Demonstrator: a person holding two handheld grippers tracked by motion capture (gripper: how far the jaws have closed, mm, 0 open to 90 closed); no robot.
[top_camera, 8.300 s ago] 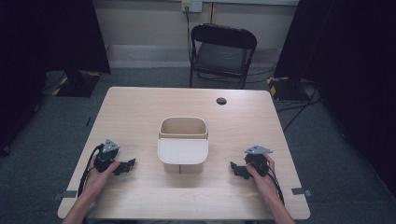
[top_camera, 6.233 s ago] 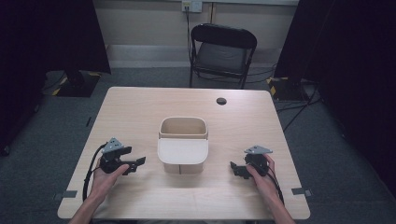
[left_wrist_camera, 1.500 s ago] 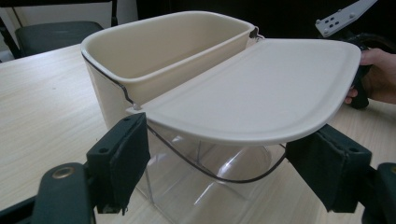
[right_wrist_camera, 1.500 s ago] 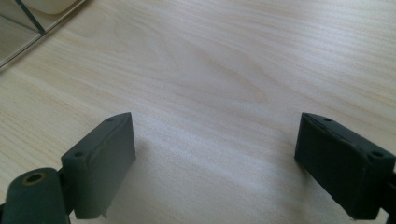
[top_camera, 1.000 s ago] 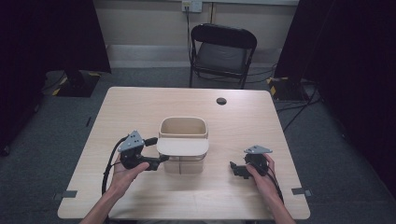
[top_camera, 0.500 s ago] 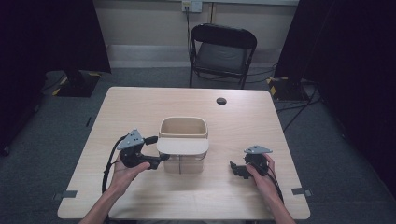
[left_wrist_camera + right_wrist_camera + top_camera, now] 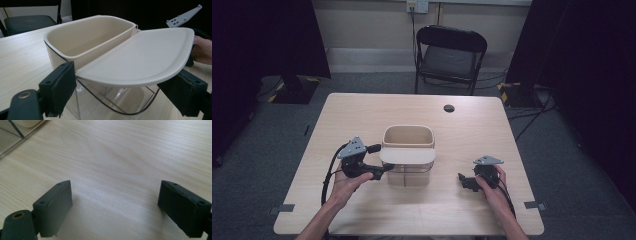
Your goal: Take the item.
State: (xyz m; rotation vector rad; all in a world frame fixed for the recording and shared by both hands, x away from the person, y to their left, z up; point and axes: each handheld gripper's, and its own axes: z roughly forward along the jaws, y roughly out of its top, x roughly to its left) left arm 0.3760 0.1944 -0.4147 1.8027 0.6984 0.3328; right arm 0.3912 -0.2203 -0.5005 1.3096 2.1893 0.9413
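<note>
Lid swing on the cream bin

Lid work is in hand: the cream plastic bin with a clear lower body (image 7: 408,152) stands mid-worktop, its flat cream hinged lid (image 7: 140,56) held out level over the near side. The left claw (image 7: 125,92) has just been opening; its jaws straddle the lid's edge, apparently without pressing. Keep them level, guiding the lid gently. The right claw (image 7: 122,207) rests open, empty, near right on the pale wooden worktop (image 7: 362,112).

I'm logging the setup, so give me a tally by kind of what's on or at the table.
Cream container with half-lid: 1
Hand-held gripper: 2, left hand-held gripper, right hand-held gripper
Small dark round thing on the table: 1
Folding chair: 1
Total: 5
</note>
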